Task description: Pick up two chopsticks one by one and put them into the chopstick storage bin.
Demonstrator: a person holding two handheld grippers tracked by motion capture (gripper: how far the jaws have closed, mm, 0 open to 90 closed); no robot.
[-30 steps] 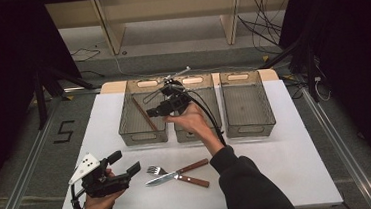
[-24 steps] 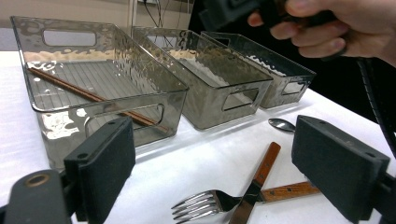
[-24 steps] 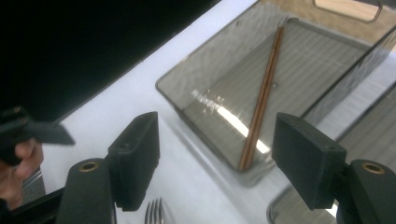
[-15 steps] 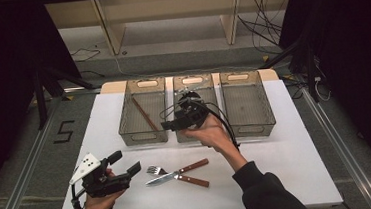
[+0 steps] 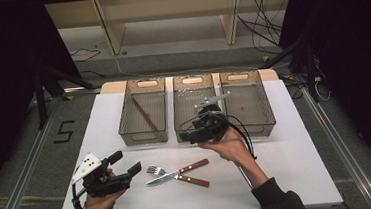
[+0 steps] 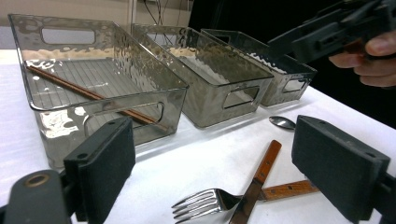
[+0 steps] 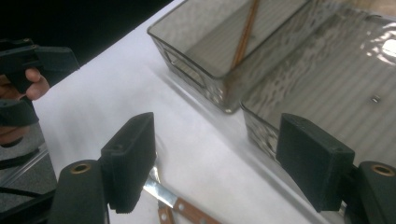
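Chopstick (image 5: 144,114) in left bin (image 5: 143,111), middle bin (image 5: 193,105), right bin (image 5: 246,99)

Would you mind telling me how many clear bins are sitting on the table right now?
3, side by side along the far half of the table: the left bin holds a brown stick, the middle bin sits behind the right tongs, and the right bin looks empty.
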